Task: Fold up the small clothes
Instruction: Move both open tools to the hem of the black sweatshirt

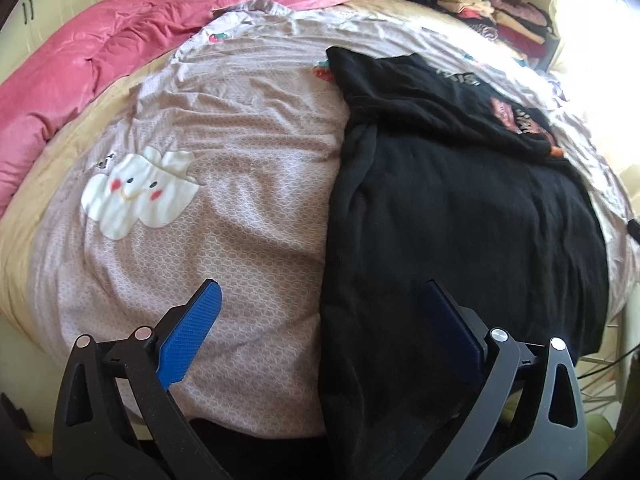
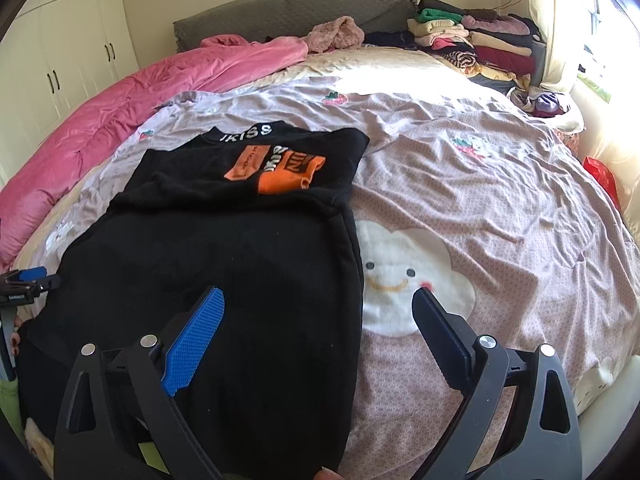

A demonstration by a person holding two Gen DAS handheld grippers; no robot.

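Observation:
A black sweatshirt (image 2: pixel 224 264) with orange patches and white collar lettering lies flat on the bed, its sleeves folded in over the chest. It also shows in the left wrist view (image 1: pixel 460 216), to the right. My left gripper (image 1: pixel 320 300) is open and empty, hovering over the garment's left edge near the hem. My right gripper (image 2: pixel 318 308) is open and empty over the garment's right edge near the hem. The left gripper's tip shows at the left edge of the right wrist view (image 2: pixel 28 280).
The bed has a lilac patterned cover (image 2: pixel 500 208) with white cloud faces. A pink quilt (image 1: pixel 120 48) is bunched along the left side. Stacks of folded clothes (image 2: pixel 476 40) sit at the far right by the grey headboard (image 2: pixel 288 8). White wardrobes (image 2: pixel 60 48) stand left.

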